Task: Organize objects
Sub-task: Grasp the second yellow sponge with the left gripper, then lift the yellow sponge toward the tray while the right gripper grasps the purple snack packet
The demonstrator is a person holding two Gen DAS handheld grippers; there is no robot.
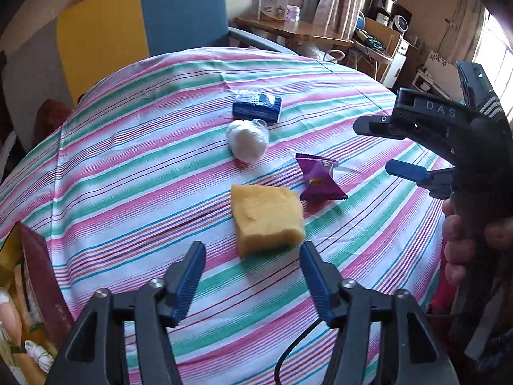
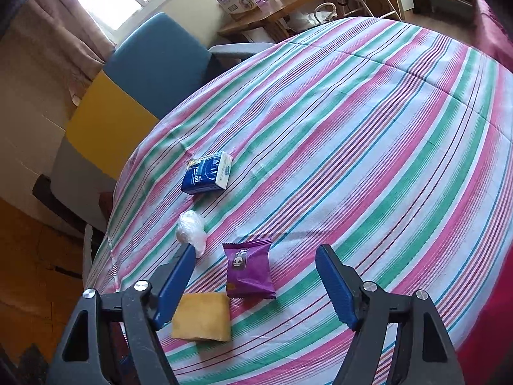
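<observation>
On the striped tablecloth lie a yellow sponge, a purple snack packet, a white ball wrapped in clear plastic and a blue tissue pack. My left gripper is open just in front of the sponge, nothing between its fingers. The right gripper shows at the right of this view, open, held by a hand. In the right wrist view my right gripper stands open above the purple packet, with the sponge, wrapped ball and tissue pack to the left.
A box with packaged goods stands at the table's left front edge. A blue and yellow chair stands behind the table. Beyond it, a wooden side table carries a white carton.
</observation>
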